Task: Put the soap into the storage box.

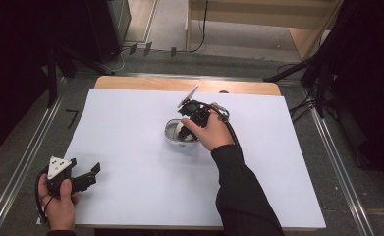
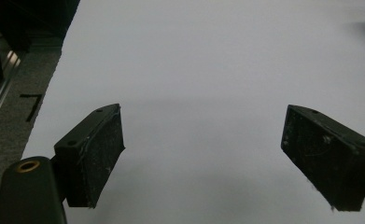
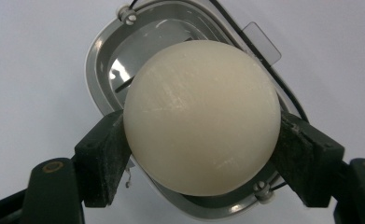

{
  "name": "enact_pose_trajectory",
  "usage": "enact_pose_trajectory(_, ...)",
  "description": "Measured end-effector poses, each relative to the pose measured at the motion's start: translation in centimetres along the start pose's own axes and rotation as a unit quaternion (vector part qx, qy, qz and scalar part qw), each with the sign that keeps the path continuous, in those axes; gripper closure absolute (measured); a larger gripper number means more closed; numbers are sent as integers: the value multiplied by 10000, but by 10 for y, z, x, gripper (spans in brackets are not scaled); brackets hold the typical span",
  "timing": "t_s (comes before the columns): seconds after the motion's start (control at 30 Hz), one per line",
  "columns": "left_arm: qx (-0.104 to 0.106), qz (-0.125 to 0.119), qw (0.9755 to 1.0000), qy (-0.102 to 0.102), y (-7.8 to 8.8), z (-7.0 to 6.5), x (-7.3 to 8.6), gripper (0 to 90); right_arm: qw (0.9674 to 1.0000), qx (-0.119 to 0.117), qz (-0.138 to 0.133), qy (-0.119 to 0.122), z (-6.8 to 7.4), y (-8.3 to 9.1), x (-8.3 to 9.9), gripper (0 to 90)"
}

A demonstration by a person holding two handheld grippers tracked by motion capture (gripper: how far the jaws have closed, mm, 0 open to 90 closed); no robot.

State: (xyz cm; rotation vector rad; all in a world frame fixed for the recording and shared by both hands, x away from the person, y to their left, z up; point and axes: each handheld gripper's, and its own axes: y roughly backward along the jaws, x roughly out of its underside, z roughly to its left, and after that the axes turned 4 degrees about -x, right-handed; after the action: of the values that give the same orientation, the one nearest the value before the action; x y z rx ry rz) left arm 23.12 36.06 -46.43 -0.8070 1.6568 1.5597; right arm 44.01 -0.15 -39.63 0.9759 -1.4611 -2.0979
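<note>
A cream-white ball [image 3: 201, 116] sits between the two black jaws of my right gripper [image 3: 201, 154], which press on both its sides. Directly beneath the ball lies a shallow metal dish [image 3: 106, 60] with small screws on its rim. In the high view the right gripper [image 1: 185, 127] points down over that dish [image 1: 172, 132] near the middle of the table, and the ball [image 1: 181, 127] shows as a pale spot in it. My left gripper [image 1: 95, 172] rests at the table's near left corner. Its jaws stand wide apart over bare white surface [image 2: 203, 149].
A white sheet [image 1: 130, 128] covers the wooden table; its far wooden edge [image 1: 179, 84] stays bare. Metal rails [image 1: 32, 147] run along both sides on grey carpet. Dark stands [image 1: 322, 73] and cables lie beyond the far right corner.
</note>
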Motion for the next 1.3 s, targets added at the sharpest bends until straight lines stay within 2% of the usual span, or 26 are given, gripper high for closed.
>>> enact_pose_trajectory(0.3, 11, -6, 10000, 20, 0, 1, 0, 141, 10000, -23, 26, -3, -2, -1, 1, 251)
enact_pose_trajectory(0.4, 16, -11, 10000, 21, 0, 1, 0, 140, 9998, -40, -192, -21, -3, 4, 2, 268)
enact_pose_trajectory(0.7, 16, -14, 10000, 16, 0, 1, 0, 141, 9996, -36, -278, -72, -3, 15, 8, 283)
enact_pose_trajectory(1.0, 11, -9, 10000, 12, 0, 0, 0, 140, 9992, -32, -389, -92, -6, 24, 21, 265)
enact_pose_trajectory(1.3, 3, -9, 10000, 13, 0, 0, 0, 140, 9987, 44, -478, -193, -15, 34, 46, 227)
